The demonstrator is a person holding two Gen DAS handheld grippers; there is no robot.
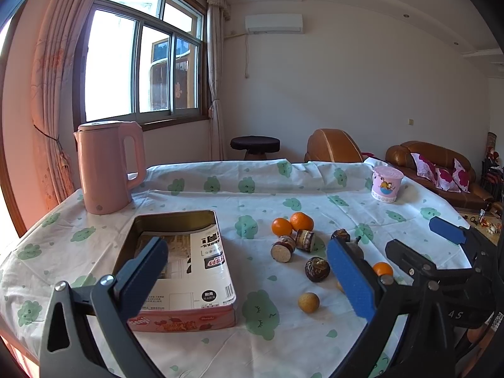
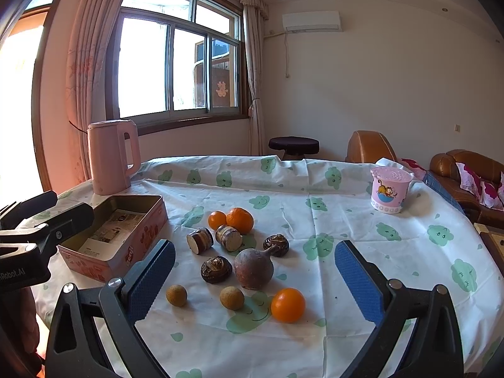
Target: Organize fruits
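Observation:
Fruits lie loose on the tablecloth: two oranges (image 2: pixel 233 219) at the back, one orange (image 2: pixel 288 305) in front, two cut sugarcane pieces (image 2: pixel 214 239), two dark water chestnuts (image 2: pixel 216 269), a brown round root (image 2: pixel 254 267) and two longans (image 2: pixel 201 296). An open pink tin box (image 2: pixel 110 236) lies to their left; it also shows in the left wrist view (image 1: pixel 176 271). My left gripper (image 1: pixel 249 280) is open and empty above the box's right side. My right gripper (image 2: pixel 255 283) is open and empty, above the front fruits.
A pink kettle (image 2: pixel 110 157) stands at the table's back left. A pink cartoon cup (image 2: pixel 389 193) stands at the back right. Brown sofas (image 2: pixel 466 176) and a dark stool (image 2: pixel 293 145) lie beyond the table.

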